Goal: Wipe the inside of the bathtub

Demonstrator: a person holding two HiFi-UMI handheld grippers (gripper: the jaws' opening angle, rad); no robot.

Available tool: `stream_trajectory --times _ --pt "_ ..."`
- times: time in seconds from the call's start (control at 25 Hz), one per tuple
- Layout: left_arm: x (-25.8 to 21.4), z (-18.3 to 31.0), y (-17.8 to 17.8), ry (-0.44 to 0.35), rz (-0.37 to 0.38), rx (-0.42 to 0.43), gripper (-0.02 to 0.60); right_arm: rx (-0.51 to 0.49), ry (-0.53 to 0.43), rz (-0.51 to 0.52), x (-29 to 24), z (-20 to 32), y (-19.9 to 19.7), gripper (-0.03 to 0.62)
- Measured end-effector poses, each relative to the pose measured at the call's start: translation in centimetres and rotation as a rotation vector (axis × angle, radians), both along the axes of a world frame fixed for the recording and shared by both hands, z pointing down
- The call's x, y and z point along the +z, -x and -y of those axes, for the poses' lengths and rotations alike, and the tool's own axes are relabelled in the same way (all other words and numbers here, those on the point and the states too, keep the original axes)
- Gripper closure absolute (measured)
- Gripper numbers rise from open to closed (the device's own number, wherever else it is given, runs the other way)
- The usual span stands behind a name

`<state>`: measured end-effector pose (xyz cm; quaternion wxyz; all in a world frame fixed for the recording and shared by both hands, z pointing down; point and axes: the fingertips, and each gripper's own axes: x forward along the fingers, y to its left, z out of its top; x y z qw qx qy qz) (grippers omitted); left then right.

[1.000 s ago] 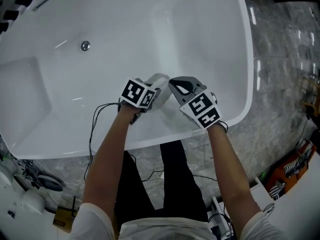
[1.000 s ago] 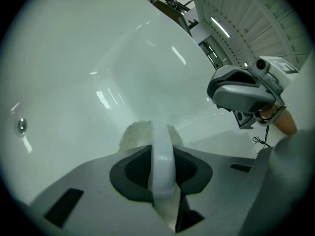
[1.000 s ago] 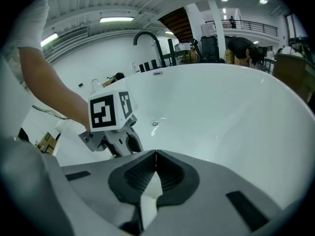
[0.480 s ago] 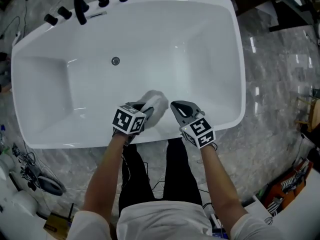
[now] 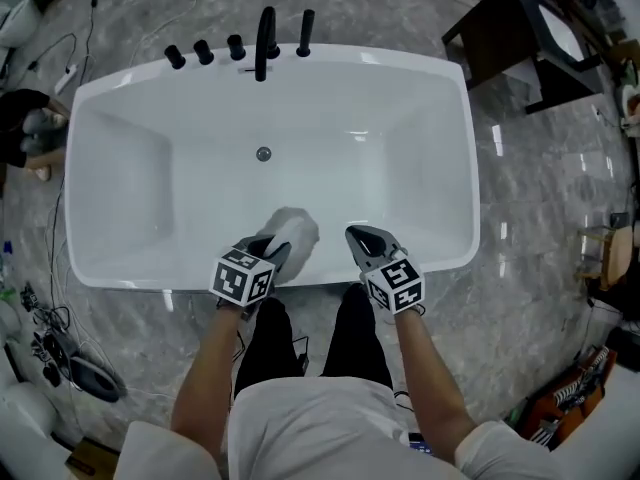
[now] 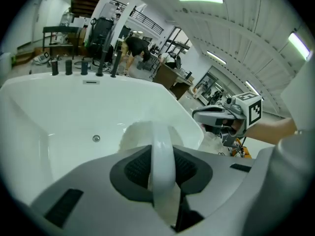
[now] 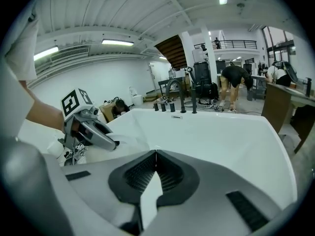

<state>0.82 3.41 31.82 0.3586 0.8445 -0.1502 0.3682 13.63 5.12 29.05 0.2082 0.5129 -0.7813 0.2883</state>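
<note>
The white bathtub [image 5: 120, 178] lies lengthwise below me, its round drain [image 5: 263, 154] in the middle of the floor. My left gripper [image 5: 272, 248] is shut on a white cloth [image 5: 292, 232] that bulges out past its jaws over the tub's near wall. In the left gripper view the cloth [image 6: 139, 134] shows as a pale lump between the jaws of that gripper [image 6: 162, 167]. My right gripper [image 5: 362, 236] hovers beside it over the near rim, shut and holding nothing. In the right gripper view the tips of that gripper [image 7: 155, 154] meet over the tub [image 7: 236, 141].
Black taps and a spout [image 5: 265, 40] stand on the far rim. Grey marble floor [image 5: 540, 218] surrounds the tub. A dark table [image 5: 520, 28] stands at the far right, cables [image 5: 60, 368] lie at the left. People [image 7: 235, 77] stand behind the tub.
The head view has pulled back and up, so the whole tub now shows. Both grippers have drawn back toward the near rim, the left still holding the cloth.
</note>
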Motion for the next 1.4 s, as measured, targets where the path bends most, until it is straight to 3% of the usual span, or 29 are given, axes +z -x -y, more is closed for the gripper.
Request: stream_trajectory --times 0.28,0.6,1.0,1.4 --pt "-7.1 -0.6 7.1 -0.108 -0.074 -0.020 0.485 0.015 -0.068 -0.035 -6.7 -1.3 6.3 0.576" --pt "-13.6 -2.2 10.7 -0.229 -0.094 -0.052 0.485 0.104 -0.178 0.032 -13.8 -4.6 8.1 0.576" --pt "-19.9 -5.8 7.2 -0.306 -0.147 -0.155 0.485 0.036 -0.274 0.069 -19.3 -6.9 5.7 0.576" --pt "-22.2 -9.6 5.6 -0.391 -0.148 -0.225 0.485 -0.026 -0.326 0.112 -21.1 -10.4 5.7 0.576"
